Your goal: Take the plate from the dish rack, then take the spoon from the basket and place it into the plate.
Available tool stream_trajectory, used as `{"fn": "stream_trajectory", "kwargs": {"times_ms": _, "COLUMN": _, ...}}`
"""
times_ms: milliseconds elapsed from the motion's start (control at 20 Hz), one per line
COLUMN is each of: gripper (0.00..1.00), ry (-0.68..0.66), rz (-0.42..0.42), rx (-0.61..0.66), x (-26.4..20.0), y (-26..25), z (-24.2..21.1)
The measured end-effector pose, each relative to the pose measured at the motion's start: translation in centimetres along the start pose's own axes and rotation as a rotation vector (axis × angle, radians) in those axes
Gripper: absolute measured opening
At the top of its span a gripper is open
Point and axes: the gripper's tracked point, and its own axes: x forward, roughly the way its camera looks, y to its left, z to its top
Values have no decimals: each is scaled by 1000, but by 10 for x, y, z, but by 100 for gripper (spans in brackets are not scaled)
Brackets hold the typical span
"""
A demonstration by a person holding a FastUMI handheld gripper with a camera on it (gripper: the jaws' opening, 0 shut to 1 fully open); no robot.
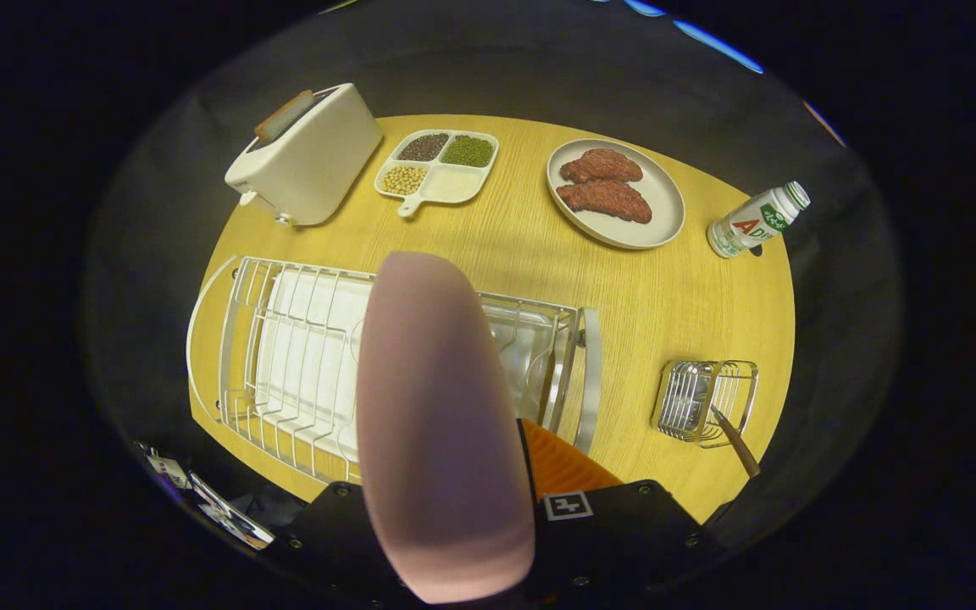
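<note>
Your gripper (488, 474) is closed on the pink plate (437, 424), held edge-on, upright, above the dish rack (285, 356). The spoon (735, 440) stands in the wire basket (704, 398) off to the right, handle slanting toward you.

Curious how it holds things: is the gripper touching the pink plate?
Touching. The gripper view shows the plate on edge between the fingers of the gripper, one pad pressed against its side.
</note>
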Motion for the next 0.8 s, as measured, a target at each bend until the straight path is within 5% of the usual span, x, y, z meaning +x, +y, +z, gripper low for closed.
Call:
{"fn": "stream_trajectory", "kwargs": {"times_ms": 350, "gripper": 48, "ry": -39, "rz": 259, "rx": 124, "x": -50, "y": 6, "z": -35}}
{"fn": "stream_trajectory", "kwargs": {"times_ms": 800, "gripper": 47, "ry": -36, "rz": 550, "rx": 270, "x": -60, "y": -9, "z": -158}}
